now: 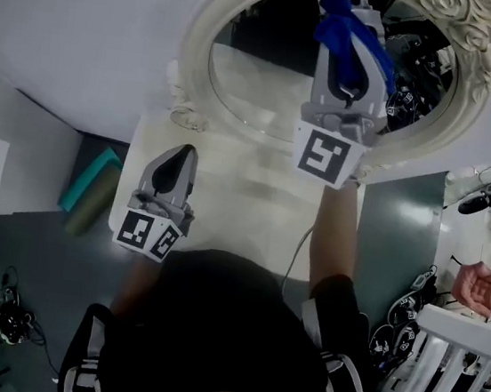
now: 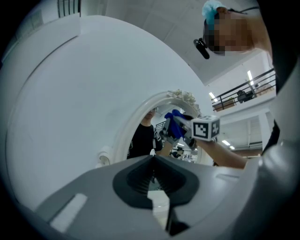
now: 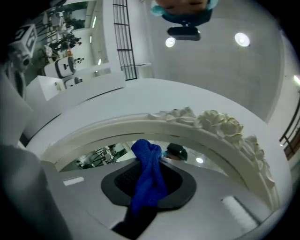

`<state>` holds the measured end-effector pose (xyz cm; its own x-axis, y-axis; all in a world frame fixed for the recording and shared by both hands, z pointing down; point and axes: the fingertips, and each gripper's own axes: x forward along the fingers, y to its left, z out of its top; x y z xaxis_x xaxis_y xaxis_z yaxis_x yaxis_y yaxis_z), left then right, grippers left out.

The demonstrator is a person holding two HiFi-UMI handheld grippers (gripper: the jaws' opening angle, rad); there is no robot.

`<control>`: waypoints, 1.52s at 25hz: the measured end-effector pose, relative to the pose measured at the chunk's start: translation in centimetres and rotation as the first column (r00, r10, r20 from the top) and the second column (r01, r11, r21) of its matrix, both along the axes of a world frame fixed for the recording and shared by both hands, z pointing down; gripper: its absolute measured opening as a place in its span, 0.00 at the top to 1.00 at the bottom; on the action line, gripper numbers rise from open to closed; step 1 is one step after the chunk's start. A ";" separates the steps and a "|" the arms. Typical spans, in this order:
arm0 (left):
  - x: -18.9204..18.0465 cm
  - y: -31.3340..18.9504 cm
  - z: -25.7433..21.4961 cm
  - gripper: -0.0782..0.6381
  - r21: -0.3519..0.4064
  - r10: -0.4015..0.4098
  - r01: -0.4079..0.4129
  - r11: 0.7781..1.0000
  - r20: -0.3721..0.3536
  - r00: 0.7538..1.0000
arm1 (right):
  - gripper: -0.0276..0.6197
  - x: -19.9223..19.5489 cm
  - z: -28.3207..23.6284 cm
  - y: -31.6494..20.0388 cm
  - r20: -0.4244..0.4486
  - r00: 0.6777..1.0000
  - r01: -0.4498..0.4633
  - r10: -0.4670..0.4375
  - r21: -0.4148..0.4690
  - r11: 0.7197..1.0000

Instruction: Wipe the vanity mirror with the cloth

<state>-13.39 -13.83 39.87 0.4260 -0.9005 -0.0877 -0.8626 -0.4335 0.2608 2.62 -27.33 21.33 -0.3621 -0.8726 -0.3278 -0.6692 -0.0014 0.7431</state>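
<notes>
Held in the right gripper [image 1: 349, 7]: the blue cloth [image 1: 343, 33], pinched fast between the jaws and kept up at the top part of the vanity mirror [image 1: 198, 45], inside its cream oval frame. Contact between cloth and glass: not to be judged from any view. Hung lower, over the cream vanity top [image 1: 246, 191] and well apart from the mirror: the left gripper [image 1: 180, 157].

Caught by the head view alone: a teal block [image 1: 91, 177] on the dark floor left of the vanity, and another person's hand [image 1: 476, 285] at the far right, above white racks [image 1: 440, 351].

Caught by the left gripper view alone: its own jaws closed tip to tip on nothing. Beyond them, the mirror seen almost side-on, with a figure [image 2: 142, 140] in a black top reflected in the glass and a railing [image 2: 243, 93] high on the right.

Caught by the right gripper view alone: the cloth bunched at the top and draped down between the dark pads [image 3: 178, 180], carved roses [image 3: 220, 123] crowning the frame, and round ceiling lamps [image 3: 241, 40] overhead.

For markings, made out only black-and-white square patterns on the marker cubes [image 1: 324, 156].
</notes>
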 end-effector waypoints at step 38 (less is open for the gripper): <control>-0.5 1.2 1.5 0.88 -0.067 -0.072 0.076 0.995 0.048 0.996 | 0.86 -5.5 39.7 -0.5 0.085 0.954 0.275 -0.288 -0.629 0.727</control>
